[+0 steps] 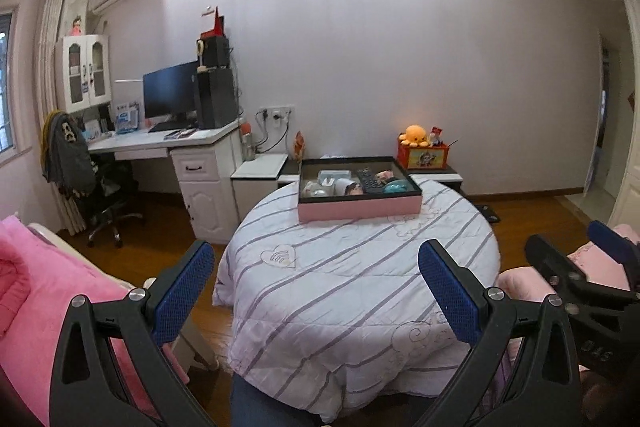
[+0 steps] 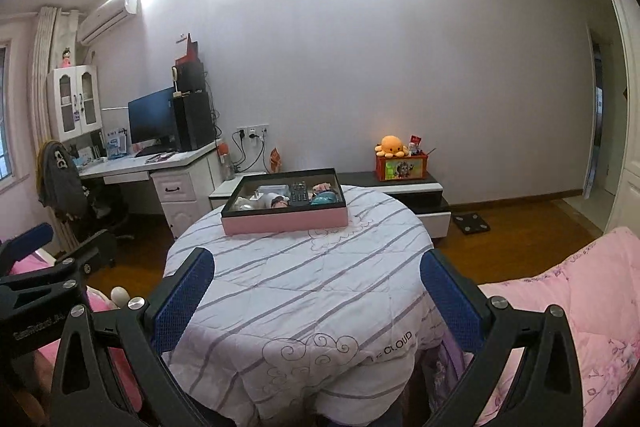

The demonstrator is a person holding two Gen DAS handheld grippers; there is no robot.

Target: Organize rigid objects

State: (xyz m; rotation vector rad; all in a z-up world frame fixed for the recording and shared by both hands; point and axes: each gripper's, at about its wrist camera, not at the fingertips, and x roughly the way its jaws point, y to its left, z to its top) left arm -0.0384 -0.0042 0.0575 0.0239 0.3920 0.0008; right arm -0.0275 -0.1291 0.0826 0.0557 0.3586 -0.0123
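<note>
The pink tray (image 1: 359,209) with its black rim sits at the far side of the round counter (image 1: 352,287), and the task's rigid things all lie inside it: a black remote (image 1: 369,180) near the middle, a teal rounded object (image 1: 396,188) just to its right, a white cup-like piece (image 1: 341,185) to its left, and more small items too crowded to name. No loose item shows on the striped quilted cover around the tray. That fits 2 stages: things gathered in the tray and waiting to be sorted, or a tray already filled and the job at its close; the pictures do not settle which. Both tools hang back at the near edge, well apart from the tray. The left claw (image 1: 316,291) is spread wide with nothing between its blue pads, and the right claw (image 2: 318,293) is likewise spread wide and empty. Any reach from here would have to cross the whole cover, so it is wise to come in level and low over the rim, taking 1 item at a time, since the pieces touch each other. A pink bed (image 2: 568,307) flanks the counter.
</note>
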